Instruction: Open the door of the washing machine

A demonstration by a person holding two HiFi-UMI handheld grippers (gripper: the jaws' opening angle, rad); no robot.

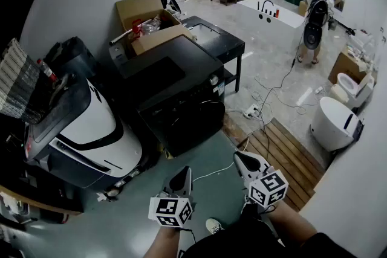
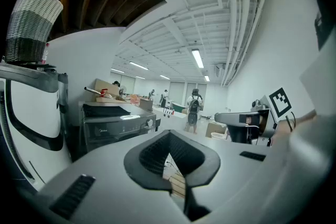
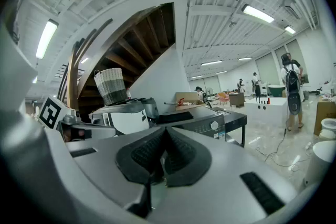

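The black front-loading washing machine (image 1: pixel 179 93) stands in the middle of the head view, its round door (image 1: pixel 195 121) closed and facing the floor in front of me. Both grippers hang low in that view, well short of the machine and touching nothing. My left gripper (image 1: pixel 183 174) is shut and empty. My right gripper (image 1: pixel 240 158) is likewise shut with nothing in it. In the left gripper view the closed jaws (image 2: pixel 169 135) point toward the machine (image 2: pixel 118 123). The right gripper view shows its closed jaws (image 3: pixel 165 131) below the machine (image 3: pixel 203 123).
A white and black appliance (image 1: pixel 84 130) with a woven basket (image 1: pixel 18 84) on it stands left of the washer. Behind are an open cardboard box (image 1: pixel 148 18) and a black table (image 1: pixel 217 39). Cables and a power strip (image 1: pixel 251 110) lie by wooden decking (image 1: pixel 284 154). A person (image 1: pixel 315 15) stands at the far right.
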